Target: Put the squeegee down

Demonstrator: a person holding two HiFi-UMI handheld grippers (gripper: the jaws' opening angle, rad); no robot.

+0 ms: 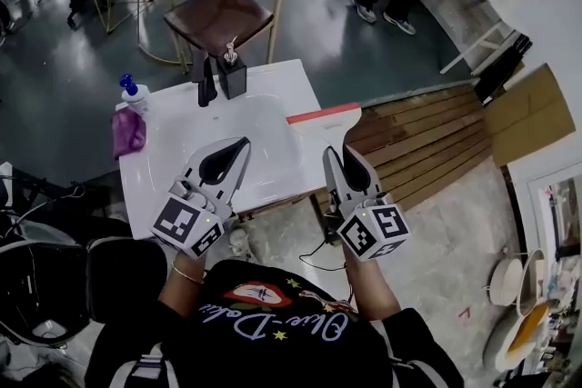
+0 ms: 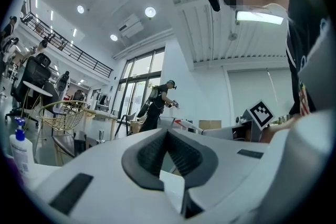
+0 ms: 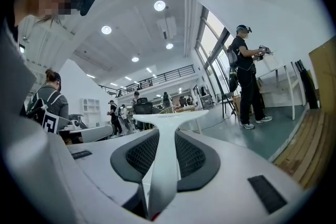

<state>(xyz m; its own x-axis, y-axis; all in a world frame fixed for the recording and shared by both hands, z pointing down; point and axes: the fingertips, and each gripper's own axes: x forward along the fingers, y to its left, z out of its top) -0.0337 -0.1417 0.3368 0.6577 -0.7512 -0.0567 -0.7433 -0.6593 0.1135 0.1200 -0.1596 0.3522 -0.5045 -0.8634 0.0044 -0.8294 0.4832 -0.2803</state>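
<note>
The right tool (image 1: 350,157) is pinching the white squeegee (image 1: 325,115) by its handle, holding it level at the basin counter's (image 1: 155,188) right edge, seemingly for setting down, while the left tool (image 1: 238,148), pressed together and empty, is hovering above that counter.

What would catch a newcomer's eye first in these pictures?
The right gripper, low in the head view, is shut on a white squeegee with a red edge, held at the right edge of the white basin top. The left gripper hovers empty over that top; a purple cloth lies at its left edge by a blue-pump bottle.
</note>
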